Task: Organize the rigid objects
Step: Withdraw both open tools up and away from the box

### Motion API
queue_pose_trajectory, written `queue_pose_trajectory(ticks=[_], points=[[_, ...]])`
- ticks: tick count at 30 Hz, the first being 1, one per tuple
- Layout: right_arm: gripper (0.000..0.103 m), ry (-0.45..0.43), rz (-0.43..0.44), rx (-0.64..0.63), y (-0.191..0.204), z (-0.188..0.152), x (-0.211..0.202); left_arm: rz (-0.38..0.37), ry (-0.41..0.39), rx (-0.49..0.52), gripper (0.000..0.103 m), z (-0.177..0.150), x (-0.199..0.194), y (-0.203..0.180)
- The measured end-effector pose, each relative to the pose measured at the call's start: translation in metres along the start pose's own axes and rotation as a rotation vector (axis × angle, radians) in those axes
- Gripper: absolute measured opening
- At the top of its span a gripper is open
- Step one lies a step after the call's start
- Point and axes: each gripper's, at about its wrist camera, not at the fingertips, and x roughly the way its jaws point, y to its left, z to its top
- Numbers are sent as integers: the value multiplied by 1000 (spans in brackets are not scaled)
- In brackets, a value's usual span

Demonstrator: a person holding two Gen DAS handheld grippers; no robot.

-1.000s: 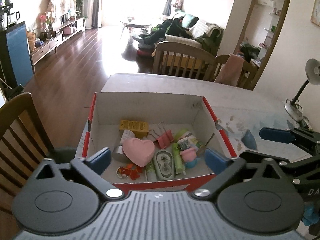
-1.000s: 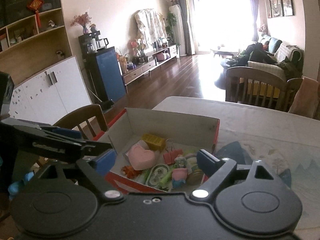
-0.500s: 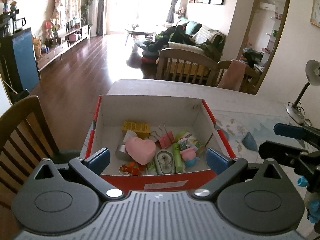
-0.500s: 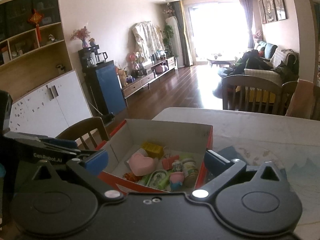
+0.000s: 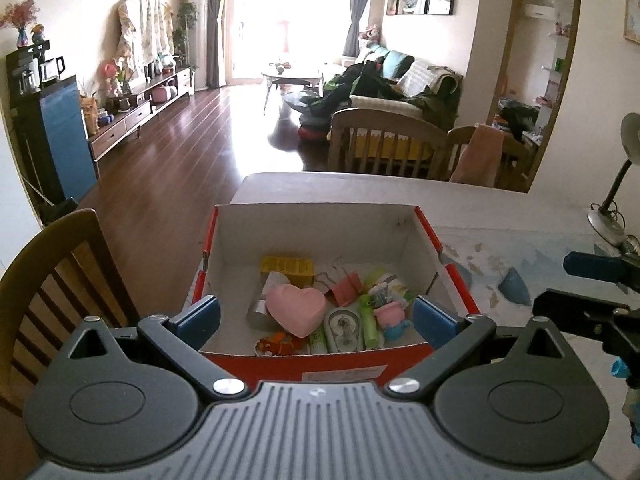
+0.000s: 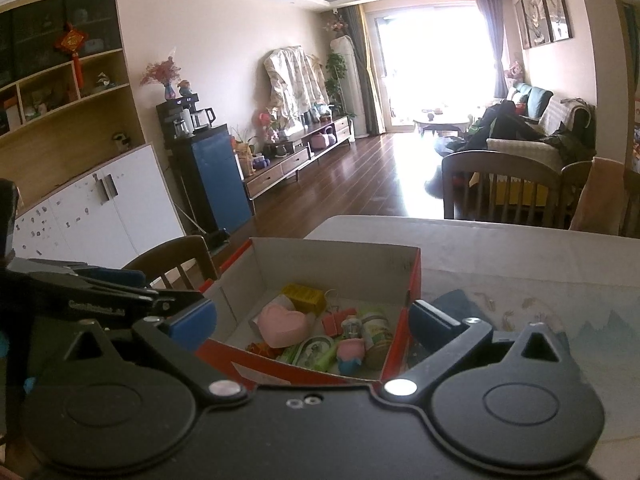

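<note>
Both tools spread and empty above a filled box.

Reading left to right: my left tool hangs over the near red rim of the box, jaws wide apart, nothing between them. The box sits at the tabletop edge and holds the small rigid items: a yellow block, a pink heart, a pink clip, a green tube and a small pink figure, all lying loose together. My right tool hovers just right of the left one, likewise released and empty. I see no loose item on the tabletop. In my judgement this fits either items gathered and finished, or a box awaiting sorting; I order no move until that is settled.
</note>
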Motion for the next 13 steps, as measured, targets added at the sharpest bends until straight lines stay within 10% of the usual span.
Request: queue_pose_trajectory(ticks=[13], points=[[102,6,-26,8,-12,-8,-1,8,24,-10,103,0,11,-7]])
